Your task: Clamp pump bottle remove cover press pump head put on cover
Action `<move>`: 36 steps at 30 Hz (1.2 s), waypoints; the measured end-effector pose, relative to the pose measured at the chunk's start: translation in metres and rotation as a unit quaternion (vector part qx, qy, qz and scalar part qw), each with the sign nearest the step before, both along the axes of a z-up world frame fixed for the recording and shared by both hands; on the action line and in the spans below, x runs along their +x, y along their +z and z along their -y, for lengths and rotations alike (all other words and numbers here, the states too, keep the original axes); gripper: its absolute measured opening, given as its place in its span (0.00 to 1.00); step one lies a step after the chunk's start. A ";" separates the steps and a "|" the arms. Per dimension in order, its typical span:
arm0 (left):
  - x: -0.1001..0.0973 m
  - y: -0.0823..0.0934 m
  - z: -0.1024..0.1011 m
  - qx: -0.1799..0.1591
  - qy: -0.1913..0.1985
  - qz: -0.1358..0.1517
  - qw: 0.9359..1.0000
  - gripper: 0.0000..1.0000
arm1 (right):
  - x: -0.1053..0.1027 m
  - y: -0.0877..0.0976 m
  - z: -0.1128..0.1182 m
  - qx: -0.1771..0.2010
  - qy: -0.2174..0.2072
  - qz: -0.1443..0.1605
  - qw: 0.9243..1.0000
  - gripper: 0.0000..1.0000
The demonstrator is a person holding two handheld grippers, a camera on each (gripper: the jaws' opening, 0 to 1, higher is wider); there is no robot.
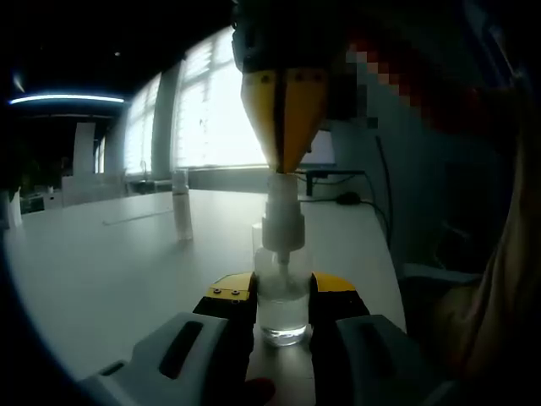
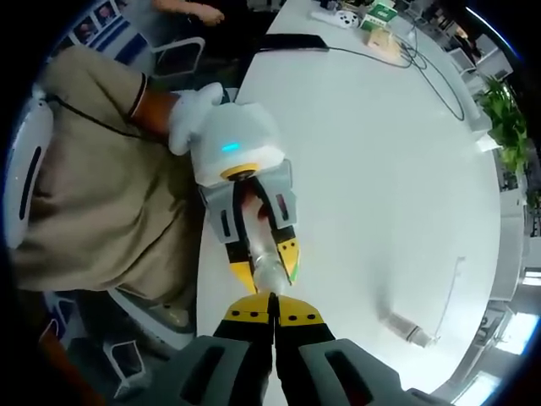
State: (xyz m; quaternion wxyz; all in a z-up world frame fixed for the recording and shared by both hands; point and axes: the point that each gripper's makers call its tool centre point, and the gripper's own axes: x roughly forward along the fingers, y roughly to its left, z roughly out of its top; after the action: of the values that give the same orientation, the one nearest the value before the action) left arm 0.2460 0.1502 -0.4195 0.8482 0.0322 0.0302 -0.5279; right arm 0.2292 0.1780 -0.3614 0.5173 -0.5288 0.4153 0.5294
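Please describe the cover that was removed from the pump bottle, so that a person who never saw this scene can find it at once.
Start from the white table. The left hand-held gripper clamps the clear pump bottle near its edge. Farther back stands the cover, alone and upright: a slim clear tube, apart from the bottle, with nothing touching it.

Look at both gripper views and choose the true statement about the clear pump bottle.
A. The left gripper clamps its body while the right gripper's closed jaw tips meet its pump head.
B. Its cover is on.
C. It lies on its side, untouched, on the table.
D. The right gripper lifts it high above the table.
A: the pump bottle stands upright between the left gripper jaws, and the right gripper comes down with shut tips onto the bare pump head.
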 end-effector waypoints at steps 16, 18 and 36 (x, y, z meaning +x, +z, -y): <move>0.000 0.000 -0.001 0.001 0.001 0.001 1.000 0.15 | -0.001 0.000 0.000 -0.005 0.002 0.007 1.000 0.00; 0.001 0.000 -0.001 0.001 0.001 0.001 1.000 0.15 | -0.001 0.000 0.000 -0.005 0.002 0.008 1.000 0.00; -0.001 0.000 0.000 0.001 0.001 0.001 1.000 0.15 | -0.001 -0.003 0.000 -0.005 0.001 0.009 1.000 0.00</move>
State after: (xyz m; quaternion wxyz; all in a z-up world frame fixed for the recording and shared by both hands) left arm 0.2453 0.1500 -0.4194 0.8486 0.0335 0.0303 -0.5271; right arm 0.2283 0.1782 -0.3644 0.5180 -0.5369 0.4126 0.5227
